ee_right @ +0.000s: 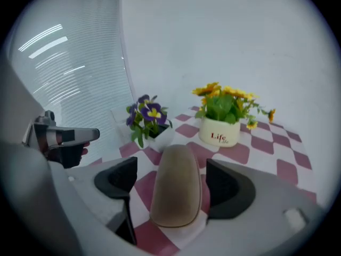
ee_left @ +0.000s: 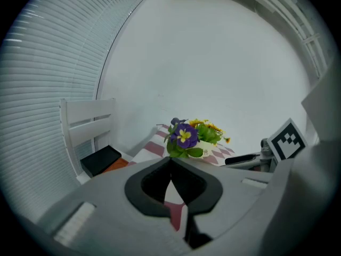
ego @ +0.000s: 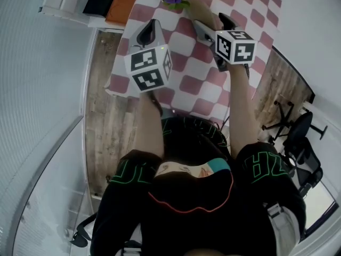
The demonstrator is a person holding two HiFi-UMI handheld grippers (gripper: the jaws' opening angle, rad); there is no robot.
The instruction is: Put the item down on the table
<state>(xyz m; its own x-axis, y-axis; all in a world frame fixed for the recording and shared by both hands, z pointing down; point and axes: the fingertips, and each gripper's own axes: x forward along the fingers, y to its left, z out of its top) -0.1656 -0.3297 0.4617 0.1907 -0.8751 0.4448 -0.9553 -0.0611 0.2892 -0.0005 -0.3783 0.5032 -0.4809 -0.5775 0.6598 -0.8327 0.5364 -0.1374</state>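
Jaws of the right gripper (ee_right: 171, 170) are standing apart around the beige oblong rounded item (ee_right: 176, 196), not pressing it. The item is lying on the red-and-white checkered table (ee_right: 269, 149), near the white pot of yellow flowers (ee_right: 219, 133). The left gripper (ee_left: 170, 167) is hovering with jaws closed together, holding nothing.

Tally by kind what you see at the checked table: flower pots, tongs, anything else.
Flower pots: 2, purple flowers and yellow flowers
Brown item: 1
Tongs: 2, left tongs and right tongs
Total: 5
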